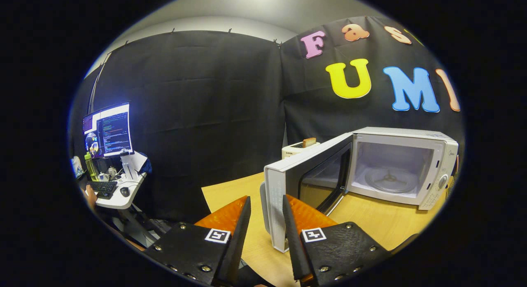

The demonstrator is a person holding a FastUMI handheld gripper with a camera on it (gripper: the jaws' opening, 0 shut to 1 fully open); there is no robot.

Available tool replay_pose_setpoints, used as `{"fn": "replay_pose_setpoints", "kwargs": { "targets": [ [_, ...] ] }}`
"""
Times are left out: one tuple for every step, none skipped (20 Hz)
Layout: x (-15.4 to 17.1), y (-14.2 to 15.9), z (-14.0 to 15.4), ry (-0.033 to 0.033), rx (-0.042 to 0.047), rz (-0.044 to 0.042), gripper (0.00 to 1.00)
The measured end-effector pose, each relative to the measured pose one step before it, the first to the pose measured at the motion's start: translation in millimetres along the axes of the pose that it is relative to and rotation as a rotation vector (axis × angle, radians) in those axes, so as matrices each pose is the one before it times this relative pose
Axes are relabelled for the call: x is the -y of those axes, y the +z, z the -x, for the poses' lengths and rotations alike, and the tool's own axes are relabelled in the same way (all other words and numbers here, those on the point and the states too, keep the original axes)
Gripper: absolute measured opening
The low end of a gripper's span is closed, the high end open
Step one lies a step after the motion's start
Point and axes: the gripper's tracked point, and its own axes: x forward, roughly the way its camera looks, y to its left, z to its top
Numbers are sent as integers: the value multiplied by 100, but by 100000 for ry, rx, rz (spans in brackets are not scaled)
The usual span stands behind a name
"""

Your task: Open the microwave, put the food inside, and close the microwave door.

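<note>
Backdrop: black cloth hangs as the booth's wall behind everything, with a pale ceiling above it.
Desk [370,221]: light wood top, carrying the microwave; its near corner lies just ahead of the fingers.
Microwave [405,167]: white, standing on the desk at about 2 o'clock from the fingers, cavity open and lit, round glass turntable [389,180] visible inside with nothing resting on it.
Microwave door [306,184]: swung wide open toward the camera, hinged on the microwave's left side; its white free edge stands upright just beyond the fingertips, at 12 o'clock, roughly in line with the gap between them.
Gripper [266,204]: the jaws are spread apart with a clear gap and nothing held; whether the right finger touches the door edge I cannot tell.
Toaster [299,148]: white, beyond the door at about 12 o'clock, near the cloth, with a browned slice of toast [309,142] standing up out of its slot.
Side station: at 10 o'clock, well apart from the desk, a small white table [123,196] holds a lit monitor [108,130], a keyboard [101,187], a mouse [124,191] and a green bottle [90,165].
</note>
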Motion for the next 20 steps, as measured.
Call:
{"fn": "replay_pose_setpoints", "kwargs": {
  "targets": [
    [-422, 89, -334, 853, 119, -218, 49],
    [-402, -82, -439, 839, 241, -665, 49],
    [-393, 38, -510, 870, 142, -772, 49],
    [-336, -16, -517, 915, 131, -677, 49],
    [-394, 131, -638, 949, -15, -308, 49],
    [-403, -152, -475, 1252, -36, 82, 50],
    [-577, -1, -370, 1404, -318, 249, 57],
    [22, 128, -201, -1484, -217, 1564, 64],
    [173, 311, -3, -912, 52, 1694, 71],
    [408, 285, -8, -835, 293, 195, 85],
    [157, 168, 447, 391, 281, -1058, 86],
    [443, 6, 434, -1006, -461, -1666, 91],
    [923, -86, 925, -1545, -707, -1356, 91],
    [901, 30, 1174, -2582, -1839, 22, 94],
    [1729, -280, 1699, -4652, -2989, 900, 95],
    [2171, -227, 1726, -5236, -2875, 119, 95],
    [2754, -239, 1618, -5979, -2705, -1259, 95],
    [2911, -598, 1585, -6610, -2617, -2843, 95],
    [2863, -346, 1298, -5635, -1955, -3693, 95],
    [2382, -241, 1653, -5552, -1711, -3556, 95]
  ]
}}
